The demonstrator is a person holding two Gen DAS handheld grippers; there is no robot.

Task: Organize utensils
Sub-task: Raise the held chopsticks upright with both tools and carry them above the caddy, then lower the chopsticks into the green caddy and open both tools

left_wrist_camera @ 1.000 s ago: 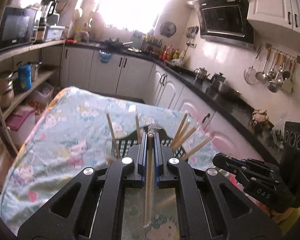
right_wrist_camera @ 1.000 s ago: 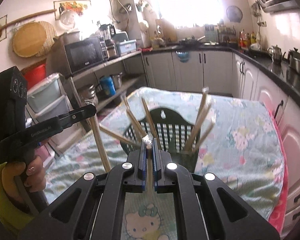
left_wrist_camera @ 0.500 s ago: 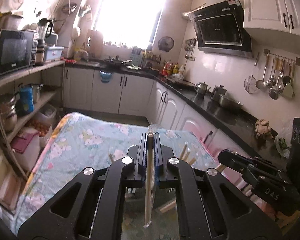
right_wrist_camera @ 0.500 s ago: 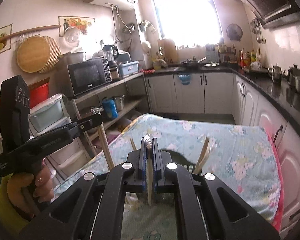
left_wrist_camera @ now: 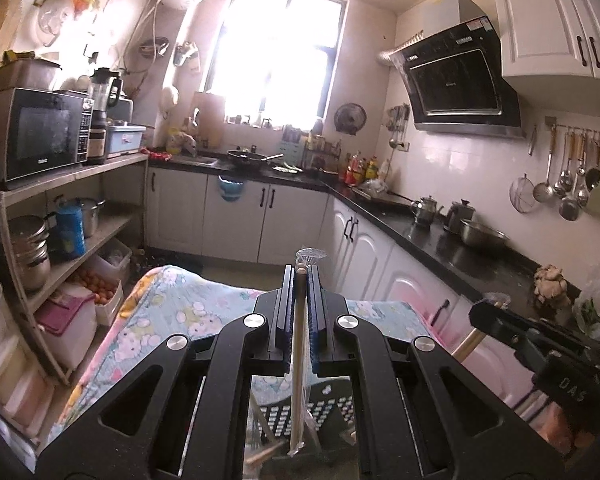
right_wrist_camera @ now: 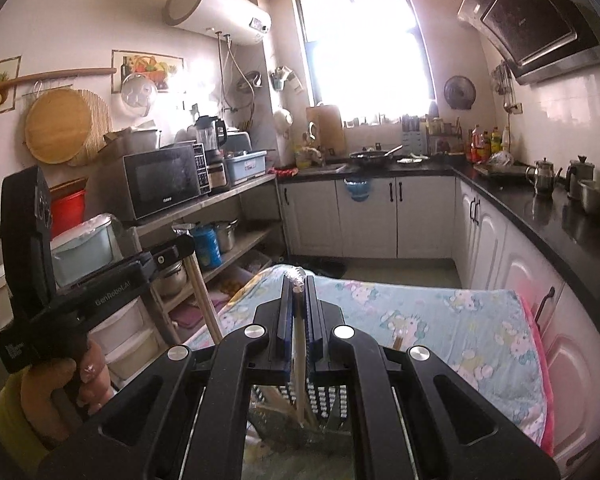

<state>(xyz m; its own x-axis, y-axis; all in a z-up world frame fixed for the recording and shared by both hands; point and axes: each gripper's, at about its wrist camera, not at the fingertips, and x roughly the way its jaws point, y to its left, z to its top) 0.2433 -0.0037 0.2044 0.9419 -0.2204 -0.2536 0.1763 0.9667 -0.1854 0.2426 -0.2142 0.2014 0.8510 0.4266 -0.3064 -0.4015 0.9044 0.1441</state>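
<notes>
My left gripper (left_wrist_camera: 300,276) is shut on a wooden chopstick in a clear wrapper (left_wrist_camera: 298,380), which hangs down between the fingers. Under it lies a dark slotted utensil basket (left_wrist_camera: 276,412) holding more chopsticks. My right gripper (right_wrist_camera: 299,280) is shut on another wrapped chopstick (right_wrist_camera: 300,364) above the same basket (right_wrist_camera: 324,400). In the right wrist view the left gripper (right_wrist_camera: 180,246) shows at the left with its chopstick (right_wrist_camera: 206,304) pointing down. In the left wrist view the right gripper (left_wrist_camera: 496,312) reaches in from the right with its chopstick (left_wrist_camera: 466,340).
The basket stands on a table under a floral cloth (right_wrist_camera: 440,320). An open shelf with a microwave (right_wrist_camera: 160,184) and pots runs along the left. White cabinets under a black counter (left_wrist_camera: 440,236) run along the right and back. A hand (right_wrist_camera: 52,392) grips the left tool.
Both grippers have risen and tilted up, each keeping its chopstick. The basket and its chopsticks have dropped from mid-frame to the bottom of both views.
</notes>
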